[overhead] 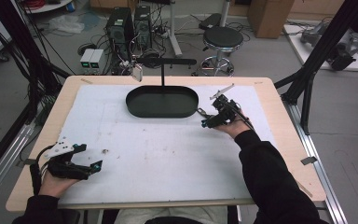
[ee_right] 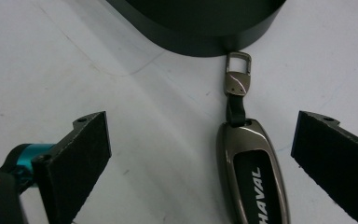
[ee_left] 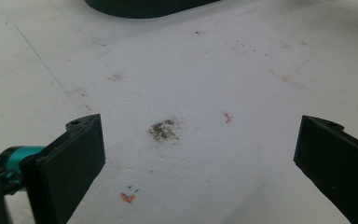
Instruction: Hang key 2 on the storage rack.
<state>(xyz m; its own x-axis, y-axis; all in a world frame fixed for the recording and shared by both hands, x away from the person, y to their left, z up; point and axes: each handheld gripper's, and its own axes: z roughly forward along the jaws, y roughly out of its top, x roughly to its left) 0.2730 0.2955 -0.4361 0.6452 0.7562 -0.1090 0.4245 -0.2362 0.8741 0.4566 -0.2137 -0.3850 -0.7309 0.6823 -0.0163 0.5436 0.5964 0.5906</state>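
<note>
A metal-cased key fob [ee_right: 256, 172] with "HAVAL" lettering lies on the white mat [ee_right: 74, 60]. Its strap and square clasp [ee_right: 238, 74] reach up to the wall of a black oval tray [ee_right: 200, 37]. My right gripper [ee_right: 200, 135] is open around the fob, which lies nearer the right jaw and touches neither. From above, that gripper [overhead: 208, 112] sits just right of the tray [overhead: 135, 108]. My left gripper [overhead: 91, 155] rests open near the table's front left corner. Between its fingers [ee_left: 74, 154] is bare mat with a dark smudge [ee_left: 163, 129].
A thin black post with a crossbar [overhead: 162, 74] rises from the tray, and a small silvery item [overhead: 137, 72] hangs from the bar's left end. The wooden table edge [overhead: 279, 107] frames the mat. A stool [overhead: 221, 39] and computer towers [overhead: 121, 25] stand beyond the table.
</note>
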